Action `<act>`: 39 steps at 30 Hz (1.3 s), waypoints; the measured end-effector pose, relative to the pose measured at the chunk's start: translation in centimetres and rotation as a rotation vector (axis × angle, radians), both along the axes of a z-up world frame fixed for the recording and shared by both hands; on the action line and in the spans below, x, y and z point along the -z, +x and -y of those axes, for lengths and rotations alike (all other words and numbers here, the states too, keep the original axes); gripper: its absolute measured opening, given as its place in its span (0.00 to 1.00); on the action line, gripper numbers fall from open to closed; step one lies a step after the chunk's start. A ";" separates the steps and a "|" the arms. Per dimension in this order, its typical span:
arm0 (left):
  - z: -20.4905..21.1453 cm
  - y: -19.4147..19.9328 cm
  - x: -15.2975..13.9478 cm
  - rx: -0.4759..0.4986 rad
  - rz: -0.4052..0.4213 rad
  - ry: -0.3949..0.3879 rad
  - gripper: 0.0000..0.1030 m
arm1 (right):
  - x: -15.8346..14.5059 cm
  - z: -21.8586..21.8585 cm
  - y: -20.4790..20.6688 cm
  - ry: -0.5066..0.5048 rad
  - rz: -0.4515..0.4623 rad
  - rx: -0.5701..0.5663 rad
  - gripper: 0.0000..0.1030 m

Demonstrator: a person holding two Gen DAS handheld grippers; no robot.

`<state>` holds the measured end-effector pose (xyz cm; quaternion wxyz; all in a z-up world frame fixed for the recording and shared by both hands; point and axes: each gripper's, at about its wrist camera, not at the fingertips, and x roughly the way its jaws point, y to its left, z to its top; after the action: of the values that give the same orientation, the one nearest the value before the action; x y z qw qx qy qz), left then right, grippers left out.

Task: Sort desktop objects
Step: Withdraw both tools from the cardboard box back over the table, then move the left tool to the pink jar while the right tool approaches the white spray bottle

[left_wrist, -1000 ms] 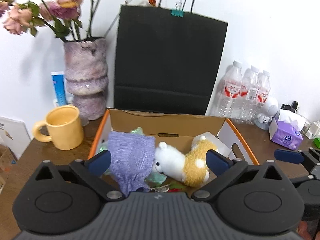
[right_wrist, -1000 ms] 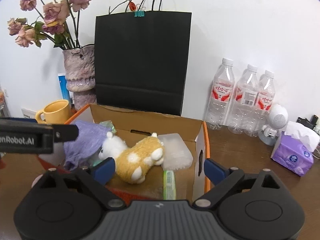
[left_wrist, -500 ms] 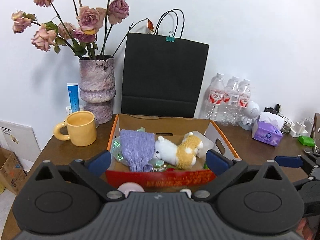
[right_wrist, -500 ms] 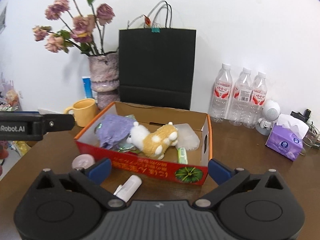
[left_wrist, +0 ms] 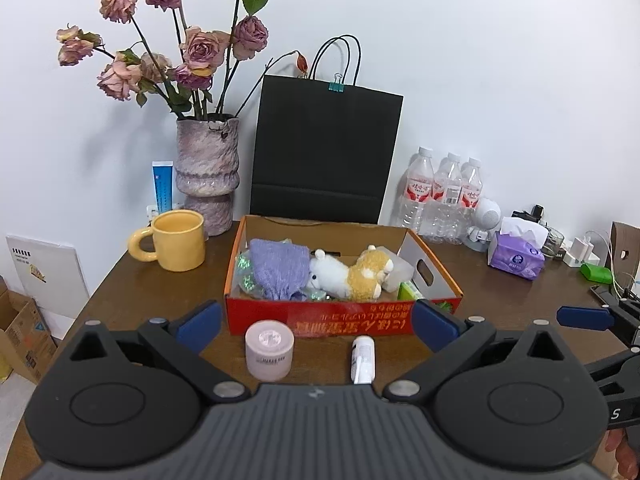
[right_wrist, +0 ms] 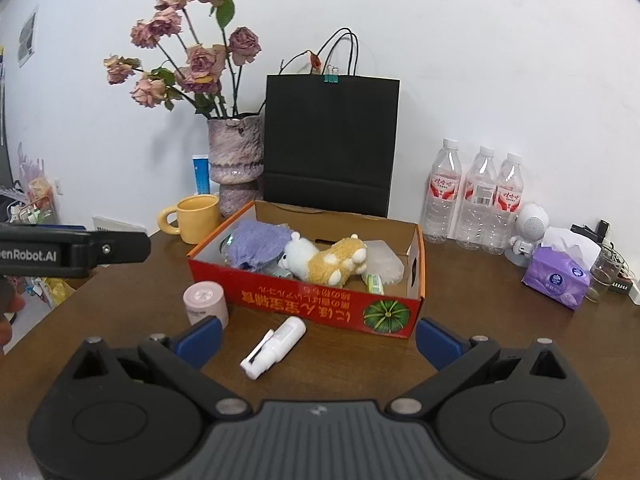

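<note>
Both hand-held grippers sit back from the work, w/ nothing in them: left hand-held gripper [left_wrist: 316, 318] jaws spread wide, right hand-held gripper [right_wrist: 318, 334] likewise wide open.

Red cardboard box [right_wrist: 304, 306] sits mid-counter [right_wrist: 500, 344] and already holds a purple knit cloth [right_wrist: 256, 246], plush alpaca [right_wrist: 324, 260], a clear packet and a green tube. Two items are outside it, just near of the box's front wall: pink round jar [right_wrist: 205, 304] upright at left, white spray bottle [right_wrist: 276, 340] lying on its side at centre.

Likely next pick is one of those two. For the bottle: come down from above, jaws across its narrow width (not along its length), grip the fat body rather than the thin nozzle end, as it could roll. For the jar: straddle its sides low, keep it upright, clear the box wall before releasing inside. Yellow mug [left_wrist: 174, 240] at far left isn't in the way.
</note>
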<state>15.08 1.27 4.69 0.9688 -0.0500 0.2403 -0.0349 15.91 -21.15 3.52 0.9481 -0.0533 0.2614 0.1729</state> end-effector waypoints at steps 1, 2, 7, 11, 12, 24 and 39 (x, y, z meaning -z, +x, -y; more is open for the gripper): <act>0.0 -0.3 0.2 0.000 -0.003 0.000 1.00 | 0.1 0.0 -0.4 0.000 0.003 -0.003 1.00; 0.1 -0.6 0.5 0.000 -0.007 -0.001 1.00 | 0.3 0.0 -0.8 0.000 0.005 -0.006 1.00; 0.7 -2.4 2.6 -0.004 -0.023 -0.026 1.00 | 1.4 -0.3 -2.0 -0.008 0.014 -0.010 1.00; 1.1 -3.8 4.0 -0.008 -0.020 -0.043 1.00 | 2.5 -0.3 -2.5 0.002 0.013 -0.005 1.00; 1.2 -4.1 4.3 -0.012 -0.014 -0.051 1.00 | 2.9 -0.3 -2.7 0.006 0.010 -0.005 1.00; 0.6 -6.7 7.0 -0.126 0.047 -0.078 1.00 | 7.1 -0.5 -3.7 0.003 -0.010 -0.031 1.00; 0.1 -6.7 8.9 -0.162 -0.014 -0.026 1.00 | 9.4 0.2 -3.8 0.016 -0.030 -0.056 1.00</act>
<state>8.40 1.17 -4.20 0.9660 -0.0820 0.2416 0.0409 12.13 -21.38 -5.89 0.9393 -0.0506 0.2724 0.2024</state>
